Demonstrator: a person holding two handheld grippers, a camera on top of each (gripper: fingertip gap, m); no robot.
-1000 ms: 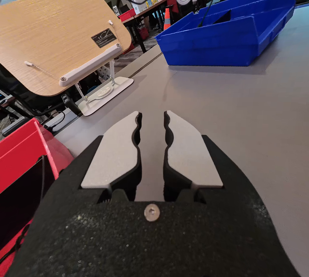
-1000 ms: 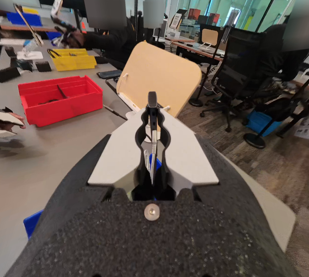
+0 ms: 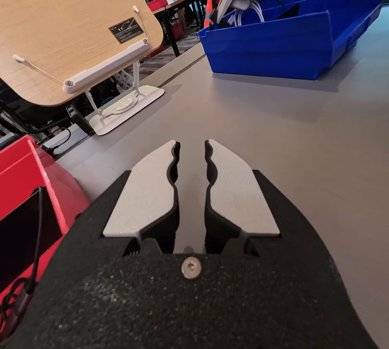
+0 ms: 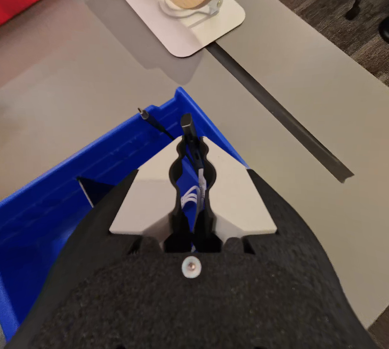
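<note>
Left wrist view: the left gripper [image 3: 192,145], fingers apart and empty, sits low over a grey table [image 3: 273,149] between a red bin [image 3: 25,170], a wooden book stand [image 3: 69,23] and a blue bin [image 3: 273,48]; cluttered workshop tables stand beyond.

Right wrist view: the right gripper [image 4: 191,138] is clamped on a black cable plug [image 4: 188,126] above the blue bin's [image 4: 117,149] corner, with carpeted floor [image 4: 315,2] past the table edge.

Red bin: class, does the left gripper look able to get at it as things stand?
Probably yes. The left gripper is open and empty, and the red bin sits close beside it on the table, nothing between them.
</note>
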